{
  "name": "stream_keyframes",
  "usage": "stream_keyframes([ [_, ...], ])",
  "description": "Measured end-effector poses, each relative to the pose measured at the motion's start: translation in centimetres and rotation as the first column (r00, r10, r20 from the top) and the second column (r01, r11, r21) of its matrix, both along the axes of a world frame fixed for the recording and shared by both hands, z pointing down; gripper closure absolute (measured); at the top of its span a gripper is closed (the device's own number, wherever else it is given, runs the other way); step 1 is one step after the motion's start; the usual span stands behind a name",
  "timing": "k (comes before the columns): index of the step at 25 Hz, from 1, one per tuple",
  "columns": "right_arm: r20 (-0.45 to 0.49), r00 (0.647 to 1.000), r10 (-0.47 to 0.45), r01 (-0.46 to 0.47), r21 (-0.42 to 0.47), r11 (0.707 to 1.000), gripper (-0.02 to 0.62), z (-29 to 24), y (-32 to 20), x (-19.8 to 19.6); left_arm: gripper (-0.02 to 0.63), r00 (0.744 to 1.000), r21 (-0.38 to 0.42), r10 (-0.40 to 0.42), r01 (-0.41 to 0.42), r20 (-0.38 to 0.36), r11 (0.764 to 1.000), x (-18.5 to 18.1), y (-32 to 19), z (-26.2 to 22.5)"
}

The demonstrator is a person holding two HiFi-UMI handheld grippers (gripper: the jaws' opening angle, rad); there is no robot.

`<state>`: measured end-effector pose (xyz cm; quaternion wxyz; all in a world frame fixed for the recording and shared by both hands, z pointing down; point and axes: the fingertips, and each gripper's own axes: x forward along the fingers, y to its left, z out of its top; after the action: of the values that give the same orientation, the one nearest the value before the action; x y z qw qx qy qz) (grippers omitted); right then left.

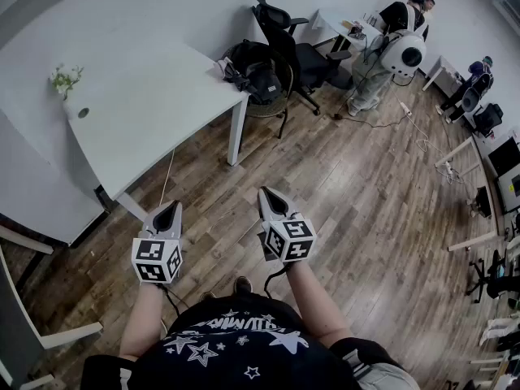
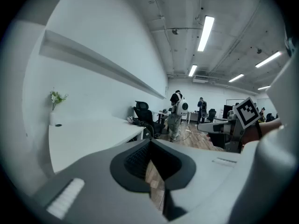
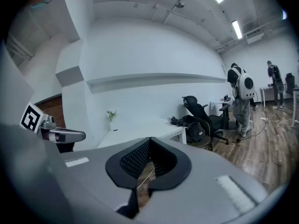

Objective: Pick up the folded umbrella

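Left gripper [image 1: 173, 206] and right gripper [image 1: 265, 192]: both claws closed, tips together, nothing between them. They are held side by side over the brown wood-plank floor [image 1: 349, 201], well apart from the table. Folded umbrella not positively located. The best candidate is a small dark, soft-looking bundle [image 1: 225, 69] on the corner of the white matt rectangular table [image 1: 146, 112], just beside the slumped black fabric backpack [image 1: 258, 78]. It is too small to tell whether it is the umbrella or a loose strap. Step in hand, as I judge it: approach. To do it well, close on that corner, confirm the target, then open one claw before contact. Take the bundle across its short axis at mid-length. Folded canopy cloth is likely slick and compressible over stiff ribs, so bite firmly and keep clear of the backpack straps.
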<state>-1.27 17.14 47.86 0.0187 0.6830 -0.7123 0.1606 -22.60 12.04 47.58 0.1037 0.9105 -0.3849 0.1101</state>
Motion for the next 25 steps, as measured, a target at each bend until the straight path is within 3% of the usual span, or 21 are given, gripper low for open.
stream_keyframes([
  [10, 0.052, 0.998, 0.042, -0.042, -0.006, 0.999, 0.578, 1.3, 1.1, 6.2, 0.603, 1.000, -0.011, -0.021, 0.021, 0.023, 1.000, 5.4, 1.8, 0.3],
  [17, 0.031, 0.999, -0.022, 0.022, 0.001, 1.000, 0.578, 2.8, 1.6, 8.9, 0.603, 0.999, -0.029, -0.042, 0.043, 0.031, 0.999, 9.1, 2.9, 1.7],
  [25, 0.064, 0.997, -0.037, 0.039, -0.024, 0.999, 0.578, 3.9, 1.7, 10.8, 0.603, 0.997, -0.077, -0.075, 0.077, 0.032, 0.994, 10.2, 3.7, 2.8],
])
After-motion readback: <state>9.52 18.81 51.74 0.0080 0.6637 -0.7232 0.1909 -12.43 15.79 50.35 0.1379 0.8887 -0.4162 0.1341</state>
